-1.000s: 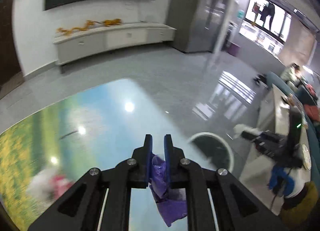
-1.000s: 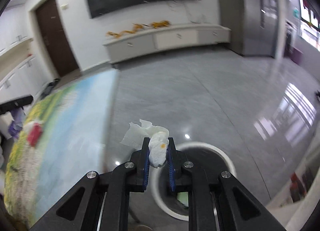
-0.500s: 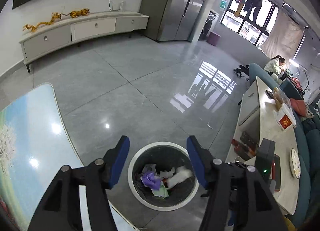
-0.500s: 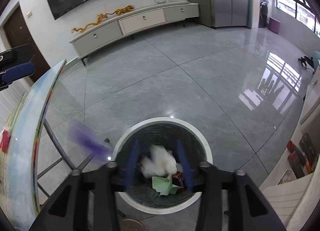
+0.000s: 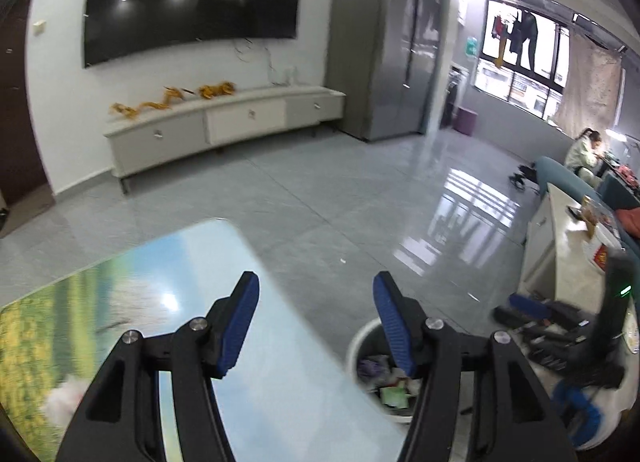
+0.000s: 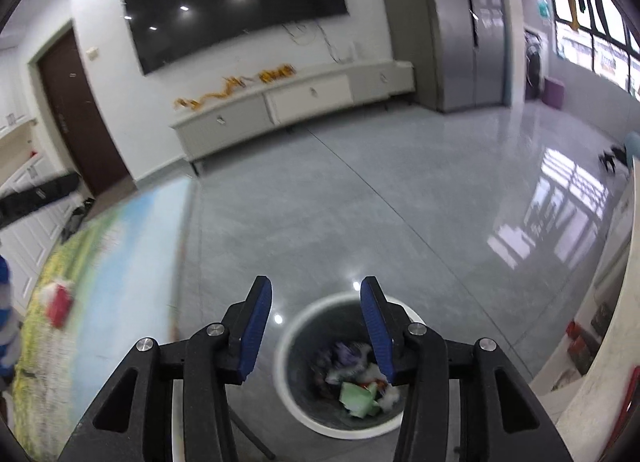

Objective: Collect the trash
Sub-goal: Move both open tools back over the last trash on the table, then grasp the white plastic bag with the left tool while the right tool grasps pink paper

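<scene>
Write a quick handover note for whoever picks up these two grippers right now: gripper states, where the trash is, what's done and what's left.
Left gripper: open, nothing between its blue pads; the jaws have just been opening.
Right gripper: open and empty too, jaws just opened, above the bin.
Round white-rimmed trash bin stands on the grey floor beside the table; inside lie purple scrap, white tissue and green paper.
Done: both held pieces are dropped in.
Left: on the landscape-print table, a red-and-white wrapper and a blurred white-pink lump, possibly the same piece, wait to be collected.
</scene>
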### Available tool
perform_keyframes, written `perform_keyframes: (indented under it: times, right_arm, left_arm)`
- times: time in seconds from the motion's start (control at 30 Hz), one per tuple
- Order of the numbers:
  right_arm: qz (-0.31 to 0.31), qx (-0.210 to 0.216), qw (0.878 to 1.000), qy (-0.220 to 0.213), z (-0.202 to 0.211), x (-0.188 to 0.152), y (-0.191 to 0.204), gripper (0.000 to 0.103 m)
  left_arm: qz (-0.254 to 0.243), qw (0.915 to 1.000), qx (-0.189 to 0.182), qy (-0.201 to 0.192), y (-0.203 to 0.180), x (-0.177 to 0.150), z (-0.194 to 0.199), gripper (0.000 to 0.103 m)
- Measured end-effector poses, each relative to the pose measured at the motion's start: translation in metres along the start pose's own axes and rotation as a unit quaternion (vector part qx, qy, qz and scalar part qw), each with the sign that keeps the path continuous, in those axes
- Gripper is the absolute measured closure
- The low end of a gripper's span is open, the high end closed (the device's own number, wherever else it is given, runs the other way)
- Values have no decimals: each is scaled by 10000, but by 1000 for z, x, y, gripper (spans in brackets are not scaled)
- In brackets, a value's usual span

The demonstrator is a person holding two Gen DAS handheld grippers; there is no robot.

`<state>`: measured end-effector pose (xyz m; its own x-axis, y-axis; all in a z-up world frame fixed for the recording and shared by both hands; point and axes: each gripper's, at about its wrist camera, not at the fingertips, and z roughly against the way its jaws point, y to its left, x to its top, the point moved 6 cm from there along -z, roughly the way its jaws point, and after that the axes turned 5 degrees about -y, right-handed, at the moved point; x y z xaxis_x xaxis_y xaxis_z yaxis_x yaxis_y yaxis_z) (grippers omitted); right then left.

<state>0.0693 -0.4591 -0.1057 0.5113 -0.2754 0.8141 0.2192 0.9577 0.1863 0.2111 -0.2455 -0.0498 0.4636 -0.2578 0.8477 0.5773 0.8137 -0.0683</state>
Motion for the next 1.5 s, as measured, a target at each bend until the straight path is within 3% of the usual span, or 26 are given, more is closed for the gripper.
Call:
perform_keyframes:
  times: [0.3, 0.43, 0.57, 0.83, 1.07, 1.13, 1.23, 1.5]
  right_arm:
    - [637, 697, 9947, -411, 33, 35, 114, 58]
    - [948, 1012, 9897, -365, 29, 38, 167, 58]
    - [1206, 1412, 9825, -164, 17, 30, 220, 58]
    - [1560, 1898, 9683, 460, -35, 4, 302, 58]
    - [1714, 2090, 9583, 928, -71, -19, 335, 58]
    - [1734, 2163, 9549, 1063, -82, -27, 345, 58]
    - [1756, 2261, 9497, 1272, -95, -42, 358, 58]
    - [1702, 2556, 9331, 1869, -123, -77, 387, 58]
  left_arm:
    - [450, 9952, 854, -183, 132, -28, 71, 45]
    - [615, 9896, 1288, -186, 195, -46, 95, 46]
    - [739, 9860, 1491, 101, 249, -74, 101, 46]
    - [763, 9908, 778, 804, 275, -124, 59, 46]
    - [655, 9899, 321, 1219, 272, -150, 21, 48]
    - [715, 9895, 150, 1247, 272, -154, 17, 68]
    - [877, 9889, -106, 1193, 273, -155, 15, 86]
    - [1067, 9904, 45, 876, 283, -161, 38, 92]
